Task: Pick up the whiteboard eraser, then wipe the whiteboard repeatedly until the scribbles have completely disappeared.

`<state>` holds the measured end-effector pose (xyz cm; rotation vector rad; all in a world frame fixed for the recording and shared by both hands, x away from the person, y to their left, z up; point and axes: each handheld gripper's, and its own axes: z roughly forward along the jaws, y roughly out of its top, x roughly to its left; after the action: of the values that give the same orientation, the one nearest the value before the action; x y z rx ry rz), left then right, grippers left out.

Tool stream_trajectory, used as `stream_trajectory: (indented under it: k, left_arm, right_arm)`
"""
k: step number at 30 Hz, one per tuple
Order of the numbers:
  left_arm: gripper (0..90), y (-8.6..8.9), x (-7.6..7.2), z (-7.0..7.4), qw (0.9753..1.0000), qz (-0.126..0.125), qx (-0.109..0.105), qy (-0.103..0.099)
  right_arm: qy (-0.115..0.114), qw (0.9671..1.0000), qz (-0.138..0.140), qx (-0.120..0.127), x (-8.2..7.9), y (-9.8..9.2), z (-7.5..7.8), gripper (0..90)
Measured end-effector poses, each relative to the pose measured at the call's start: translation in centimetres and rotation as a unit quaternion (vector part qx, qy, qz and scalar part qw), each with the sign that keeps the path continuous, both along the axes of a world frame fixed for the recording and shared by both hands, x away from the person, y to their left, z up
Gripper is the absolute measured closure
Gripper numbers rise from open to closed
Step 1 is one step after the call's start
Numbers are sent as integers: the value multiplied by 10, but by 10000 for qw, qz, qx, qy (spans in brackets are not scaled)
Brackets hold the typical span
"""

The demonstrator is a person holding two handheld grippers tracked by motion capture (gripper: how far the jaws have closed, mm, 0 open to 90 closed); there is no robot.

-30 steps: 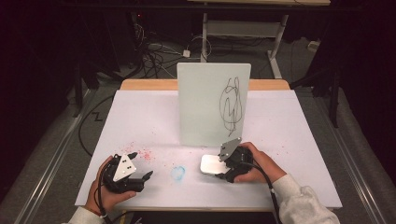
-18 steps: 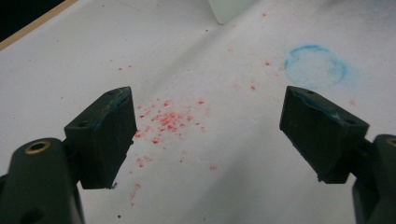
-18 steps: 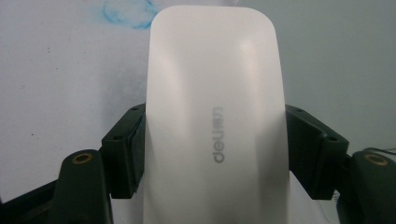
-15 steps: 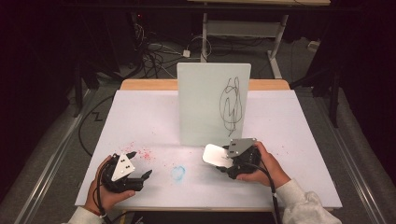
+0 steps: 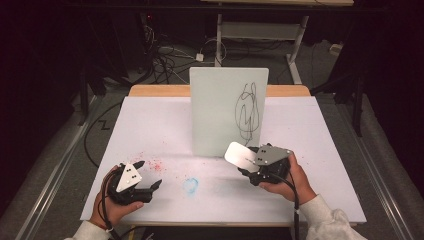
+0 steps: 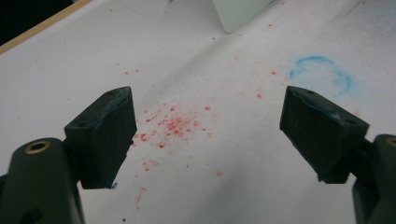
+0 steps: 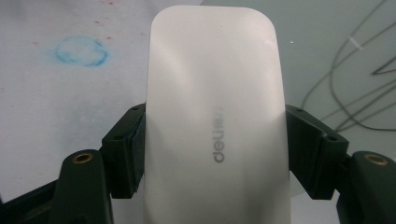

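Note:
A pale whiteboard stands upright in the middle of the white table, with a black scribble on its right half. My right gripper is shut on a white "deli" eraser just in front of the board's lower right corner. In the right gripper view the eraser sits clamped between both jaws, with the board and scribble lines close behind it. My left gripper rests near the front left of the table, open and holding nothing; in the left gripper view the left gripper has its jaws wide apart.
Red specks dot the table beside the left gripper, and the red specks lie between its jaws. A blue ring smear lies between the two hands. Cables and a metal frame are on the dark floor beyond the table's far edge.
My right gripper has carried the eraser a little right and toward the board's lower corner. The left gripper has stayed in place.

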<state>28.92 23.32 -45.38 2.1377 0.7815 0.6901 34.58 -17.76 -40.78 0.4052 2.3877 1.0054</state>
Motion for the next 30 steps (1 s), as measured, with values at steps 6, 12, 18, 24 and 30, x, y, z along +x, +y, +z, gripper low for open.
stream_trajectory:
  k: [6,12,18,24,30]
  left_arm:
    - [179,0,3,-2,9999,-37,-86,64]
    - [179,1,4,-1,9999,-76,-146,0]
    - [179,0,6,-1,9997,-172,-169,24]
    - [180,0,9,-1,9998,-139,-147,-37]
    - [192,-2,4,1,9999,-49,-123,-97]
  right_arm:
    - [-301,9987,-358,195,-1,-9,7,308]
    - [-405,9974,-496,332,-1,-13,9,309]
    - [-417,9965,-657,313,5,-16,10,309]
    - [-527,9941,-862,400,9,-18,12,309]
    - [-920,9877,-1215,343,11,-15,12,309]
